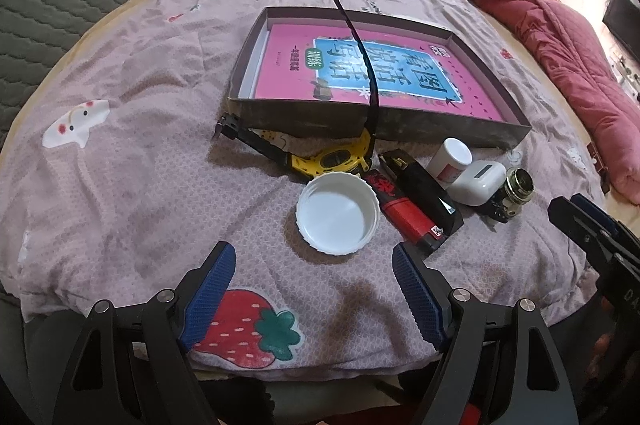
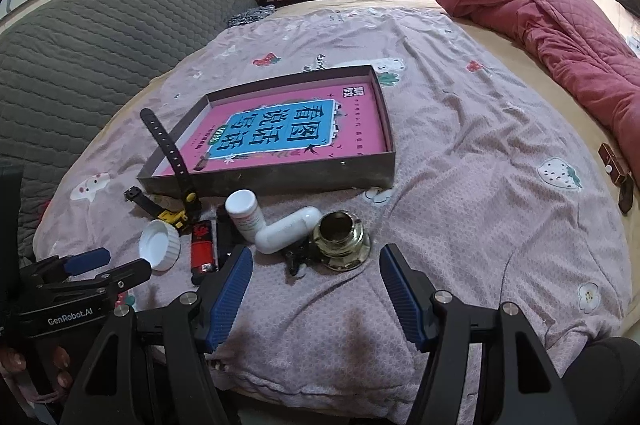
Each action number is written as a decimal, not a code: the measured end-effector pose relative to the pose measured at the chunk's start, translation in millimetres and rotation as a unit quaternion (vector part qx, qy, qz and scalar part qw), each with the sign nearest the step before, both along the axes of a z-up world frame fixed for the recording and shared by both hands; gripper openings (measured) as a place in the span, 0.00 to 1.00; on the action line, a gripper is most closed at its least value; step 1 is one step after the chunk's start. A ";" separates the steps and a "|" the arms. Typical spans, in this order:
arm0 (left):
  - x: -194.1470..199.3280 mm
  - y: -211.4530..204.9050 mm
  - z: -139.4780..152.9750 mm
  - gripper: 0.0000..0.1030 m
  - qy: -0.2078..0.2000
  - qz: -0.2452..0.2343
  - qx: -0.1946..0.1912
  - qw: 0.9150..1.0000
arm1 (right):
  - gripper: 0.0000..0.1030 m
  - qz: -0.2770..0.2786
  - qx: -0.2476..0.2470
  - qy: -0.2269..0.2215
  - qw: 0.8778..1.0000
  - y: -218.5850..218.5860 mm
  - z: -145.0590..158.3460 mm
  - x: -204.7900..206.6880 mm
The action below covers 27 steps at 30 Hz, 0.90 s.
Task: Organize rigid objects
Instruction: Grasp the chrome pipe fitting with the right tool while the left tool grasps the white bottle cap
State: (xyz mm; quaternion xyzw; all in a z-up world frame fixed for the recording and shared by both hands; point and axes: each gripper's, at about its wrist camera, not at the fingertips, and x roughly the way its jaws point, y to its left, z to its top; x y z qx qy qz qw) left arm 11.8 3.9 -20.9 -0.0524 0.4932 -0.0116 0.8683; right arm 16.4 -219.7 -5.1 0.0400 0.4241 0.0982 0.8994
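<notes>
Right now, both sets of tongs hovering low over a pink patterned bedsheet (image 1: 140,145), each spread wide with nothing between the blue pads: left tongs (image 1: 314,289) just short of the white ridged plastic jar lid (image 1: 338,213), right tongs (image 2: 316,299) just short of the squat clear glass jar with brass-coloured rim (image 2: 340,239).

Landmark: shallow dark cardboard box holding a pink book (image 1: 320,123). All loose items clustered against or just in front of its near wall, none inside except the long black strap of the yellow-and-black wristwatch (image 1: 332,159), draped over the wall onto the book.

Handling, judged by look:
- Lid: light, stiff, open side up; pinch across the ridged rim, ridges should give grip.
- Red lighter (image 1: 400,213) and glossy black rectangular case (image 1: 424,193): touching side by side, right of the lid; slick, narrow, likely to slip or drag the neighbour; take across the short width.
- White pill bottle with white cap (image 1: 450,159): lying tilted, light, may roll; grip across the body.
- White oblong plastic case (image 1: 476,183): smooth, rounded, slippery; squeeze at mid-length.
- Glass jar: probably heaviest and fragile; grip around the neck under the rim, set down gently.
- Watch: body rigid, strap floppy; take by the body, strap may snag on the box wall.

Small black item beside the jar too unclear to name.
</notes>
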 end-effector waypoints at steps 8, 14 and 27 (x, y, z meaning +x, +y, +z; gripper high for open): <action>3.7 -2.3 -5.2 0.79 0.001 -0.003 0.002 1.000 | 0.64 -0.009 -0.022 0.000 1.000 -3.3 -6.3 7.9; 6.1 -5.1 -8.5 0.79 0.004 -0.007 0.004 1.000 | 0.64 -0.010 -0.041 0.015 0.999 -5.7 -17.2 17.6; 12.4 -6.5 -17.6 0.79 0.011 -0.008 0.007 1.000 | 0.64 0.005 -0.083 0.029 0.996 -7.0 -37.6 32.8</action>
